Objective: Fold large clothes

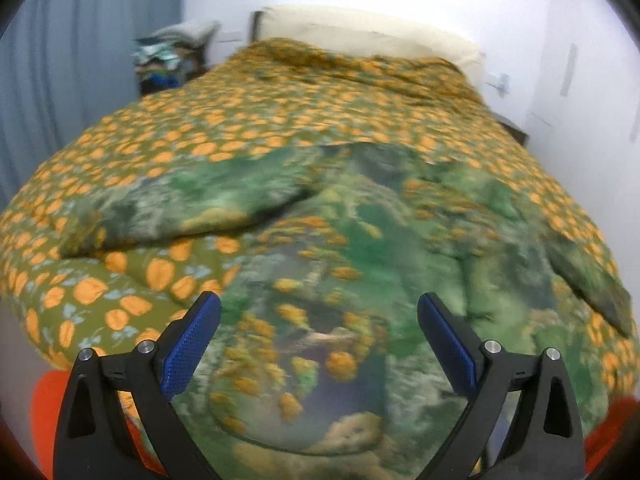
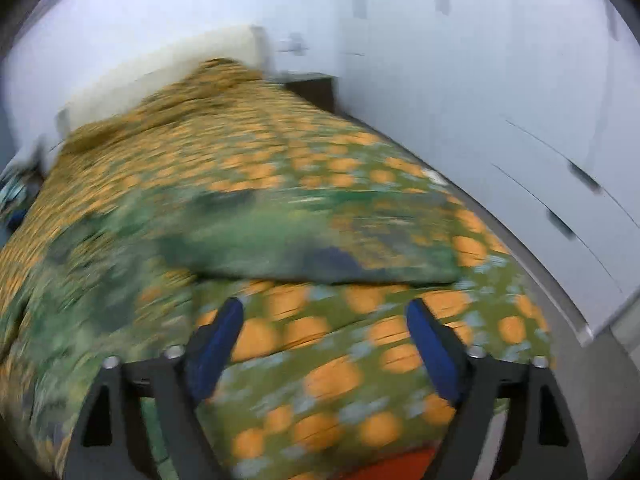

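Note:
A large green garment (image 1: pixel 340 248) with yellow and tan print lies spread on a bed covered by an olive quilt with orange fruit (image 1: pixel 280 120). One sleeve stretches left, another right. My left gripper (image 1: pixel 319 308) hovers above the garment's near hem, open, nothing between its blue pads. In the blurred right wrist view, the garment (image 2: pixel 256 240) lies left and ahead, one sleeve reaching right. My right gripper (image 2: pixel 324 312) stands open over bare quilt (image 2: pixel 344 368) just short of that sleeve, holding nothing.
A cream headboard (image 1: pixel 360 28) and a white wall stand at the bed's far end. A pile of clothes (image 1: pixel 168 60) sits beside a blue curtain at the far left. White cupboard doors (image 2: pixel 540 160) run along the right. Something orange (image 1: pixel 48 420) shows below the bed's near edge.

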`<state>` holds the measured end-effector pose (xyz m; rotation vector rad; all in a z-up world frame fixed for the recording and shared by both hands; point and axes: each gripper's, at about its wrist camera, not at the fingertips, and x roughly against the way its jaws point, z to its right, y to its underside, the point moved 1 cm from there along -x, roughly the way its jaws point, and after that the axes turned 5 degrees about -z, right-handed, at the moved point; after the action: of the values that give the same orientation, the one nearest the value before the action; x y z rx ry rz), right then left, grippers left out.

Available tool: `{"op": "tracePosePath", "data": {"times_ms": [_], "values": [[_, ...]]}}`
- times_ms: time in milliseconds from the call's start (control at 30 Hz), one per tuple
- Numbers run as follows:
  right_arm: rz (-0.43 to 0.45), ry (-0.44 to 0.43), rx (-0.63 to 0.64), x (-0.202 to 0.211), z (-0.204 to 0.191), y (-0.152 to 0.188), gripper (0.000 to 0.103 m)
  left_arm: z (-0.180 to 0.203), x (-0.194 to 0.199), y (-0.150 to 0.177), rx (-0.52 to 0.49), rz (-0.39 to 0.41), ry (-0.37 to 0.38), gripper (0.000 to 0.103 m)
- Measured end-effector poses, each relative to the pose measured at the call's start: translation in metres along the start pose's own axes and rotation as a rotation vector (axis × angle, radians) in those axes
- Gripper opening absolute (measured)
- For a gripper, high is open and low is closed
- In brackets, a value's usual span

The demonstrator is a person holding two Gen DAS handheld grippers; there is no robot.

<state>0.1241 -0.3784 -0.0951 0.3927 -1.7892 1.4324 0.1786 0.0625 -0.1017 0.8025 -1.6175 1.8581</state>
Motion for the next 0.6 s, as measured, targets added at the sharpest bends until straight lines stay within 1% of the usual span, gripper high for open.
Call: {"op": "tracePosePath", "data": {"times_ms": [33, 67, 100, 133, 200, 233, 267, 300, 367, 433, 500, 600], "values": [[0.000, -0.038, 0.029, 0.001, -0.016, 0.004, 0.085, 0.004, 0.002, 0.001, -0.012, 0.003, 0.006, 0.099], [0.006, -0.092, 0.075, 0.007, -0.041, 0.010, 0.085, 0.007, 0.003, 0.002, -0.018, 0.004, 0.013, 0.099], [0.013, -0.116, 0.102, 0.011, -0.057, 0.017, 0.085, 0.009, 0.003, 0.004, -0.018, 0.002, 0.019, 0.099], [0.017, -0.139, 0.123, 0.015, -0.072, 0.024, 0.088, 0.011, 0.002, 0.008, -0.014, -0.006, 0.029, 0.099], [0.009, -0.186, 0.138, 0.016, -0.093, 0.041, 0.093, 0.012, -0.003, 0.017, -0.014, -0.021, 0.042, 0.099], [0.002, -0.219, 0.144, 0.015, -0.105, 0.050, 0.093, 0.013, -0.006, 0.024, -0.023, -0.029, 0.042, 0.099], [-0.003, -0.232, 0.148, 0.014, -0.111, 0.054, 0.093, 0.014, -0.007, 0.027, -0.031, -0.031, 0.038, 0.099], [-0.011, -0.235, 0.151, 0.011, -0.117, 0.062, 0.093, 0.015, -0.008, 0.032, -0.043, -0.034, 0.030, 0.099], [-0.027, -0.229, 0.143, 0.002, -0.118, 0.070, 0.093, 0.018, -0.010, 0.038, -0.061, -0.059, 0.024, 0.099], [-0.030, -0.218, 0.131, -0.001, -0.121, 0.079, 0.093, 0.022, -0.013, 0.039, -0.084, -0.106, 0.045, 0.099], [-0.038, -0.192, 0.117, -0.005, -0.120, 0.085, 0.093, 0.025, -0.011, 0.039, -0.100, -0.120, 0.058, 0.099], [-0.042, -0.181, 0.099, -0.008, -0.117, 0.086, 0.093, 0.025, -0.008, 0.038, -0.100, -0.123, 0.071, 0.100]]}}
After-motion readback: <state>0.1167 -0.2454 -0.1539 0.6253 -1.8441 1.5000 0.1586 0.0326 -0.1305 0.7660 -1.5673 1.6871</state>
